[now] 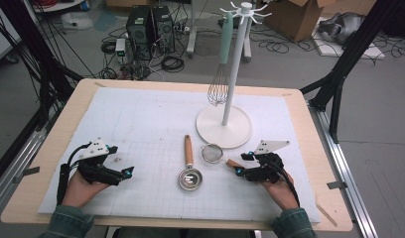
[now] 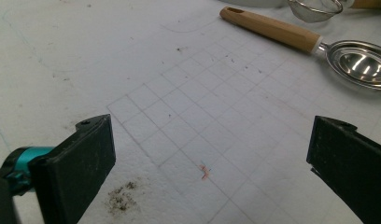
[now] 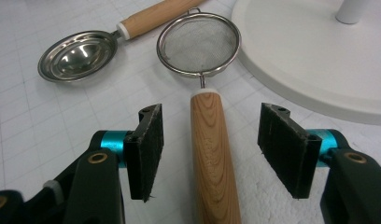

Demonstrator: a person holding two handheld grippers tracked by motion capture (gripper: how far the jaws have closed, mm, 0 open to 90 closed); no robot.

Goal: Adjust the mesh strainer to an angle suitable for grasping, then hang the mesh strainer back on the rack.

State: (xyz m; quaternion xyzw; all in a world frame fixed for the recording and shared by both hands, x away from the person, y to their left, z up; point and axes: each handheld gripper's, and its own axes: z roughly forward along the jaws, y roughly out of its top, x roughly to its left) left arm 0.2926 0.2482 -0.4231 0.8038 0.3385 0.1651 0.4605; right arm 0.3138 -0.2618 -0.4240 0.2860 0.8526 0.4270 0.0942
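White stand (image 1: 224, 124) upright at the tabletop's (image 1: 309, 148) far right, whisk (image 1: 219, 84) hanging from it (mint handle up); small strainer (image 1: 212, 152) just beside its base; wooden-handled scoop (image 1: 189, 173) lying near centre; right gripper (image 1: 238, 164) at the strainer's handle, left gripper (image 1: 122, 176) well apart.

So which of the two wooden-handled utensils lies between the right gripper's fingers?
The mesh strainer: its wooden handle runs between the right gripper's open fingers, untouched. The steel scoop lies apart, farther left.
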